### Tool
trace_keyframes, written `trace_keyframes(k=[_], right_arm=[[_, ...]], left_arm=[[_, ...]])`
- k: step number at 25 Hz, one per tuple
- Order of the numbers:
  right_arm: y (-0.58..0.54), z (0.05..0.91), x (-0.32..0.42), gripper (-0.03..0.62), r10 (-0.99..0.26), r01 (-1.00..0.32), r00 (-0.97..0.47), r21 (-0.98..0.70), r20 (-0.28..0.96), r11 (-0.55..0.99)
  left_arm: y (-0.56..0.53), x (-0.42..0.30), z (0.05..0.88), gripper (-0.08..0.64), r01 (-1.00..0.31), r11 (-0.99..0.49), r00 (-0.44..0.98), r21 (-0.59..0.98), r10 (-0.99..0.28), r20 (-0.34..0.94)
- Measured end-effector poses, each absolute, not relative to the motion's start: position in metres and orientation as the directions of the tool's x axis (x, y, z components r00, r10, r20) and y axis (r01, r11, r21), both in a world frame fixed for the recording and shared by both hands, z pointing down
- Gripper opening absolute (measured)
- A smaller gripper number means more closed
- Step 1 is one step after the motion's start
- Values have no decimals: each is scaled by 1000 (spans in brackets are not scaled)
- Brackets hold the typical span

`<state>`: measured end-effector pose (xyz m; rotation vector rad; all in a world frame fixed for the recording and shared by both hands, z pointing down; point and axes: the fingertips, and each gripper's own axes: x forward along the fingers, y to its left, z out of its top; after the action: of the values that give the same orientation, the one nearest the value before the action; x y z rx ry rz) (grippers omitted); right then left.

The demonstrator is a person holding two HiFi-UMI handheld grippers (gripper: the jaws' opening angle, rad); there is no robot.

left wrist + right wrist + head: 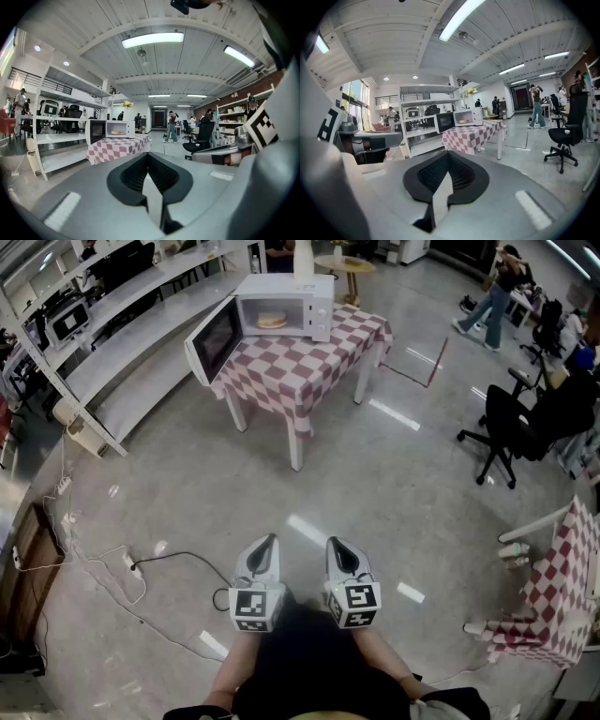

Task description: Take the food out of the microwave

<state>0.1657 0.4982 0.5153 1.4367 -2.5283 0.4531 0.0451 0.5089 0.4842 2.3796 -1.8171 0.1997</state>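
Food (272, 322), a flat pale-yellow round, lies inside the white microwave (286, 302), far ahead of both grippers and well apart from either. A grey polished floor (375, 474) stretches from the grippers to it, streaked with reflections of the ceiling lights. Long white shelving (127, 329) runs along the far left, beyond the left gripper's side. Ahead of the grippers stands the table (291, 371) under a red-and-white checked cloth, and the microwave sits at the edge farthest from them. A second checked table (553, 587) stands near the right gripper, off to its right. A black office chair (506, 427) is ahead and to the right of that gripper, and a person in jeans (489, 292) is mid-stride much farther off on the same side. The microwave's door (214, 338) is swung wide open to the left, so the lit cavity faces the grippers. A black cable (178, 559) trails over the floor just to the left of the left gripper.

The left gripper (266, 542) and the right gripper (338, 546) are held side by side, near each other but not touching, both pointing forward and a little downward. In its own view each has its jaws closed together, ribbed pad against ribbed pad, with nothing caught between them.
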Motion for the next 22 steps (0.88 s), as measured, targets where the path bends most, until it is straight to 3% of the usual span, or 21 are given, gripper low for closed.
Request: trace_keyframes(k=[22], right_arm=[[501, 505, 174, 2, -843, -889, -457, -142, 283, 435]], left_arm=[[504, 47, 487, 9, -956, -279, 290, 89, -942, 167]])
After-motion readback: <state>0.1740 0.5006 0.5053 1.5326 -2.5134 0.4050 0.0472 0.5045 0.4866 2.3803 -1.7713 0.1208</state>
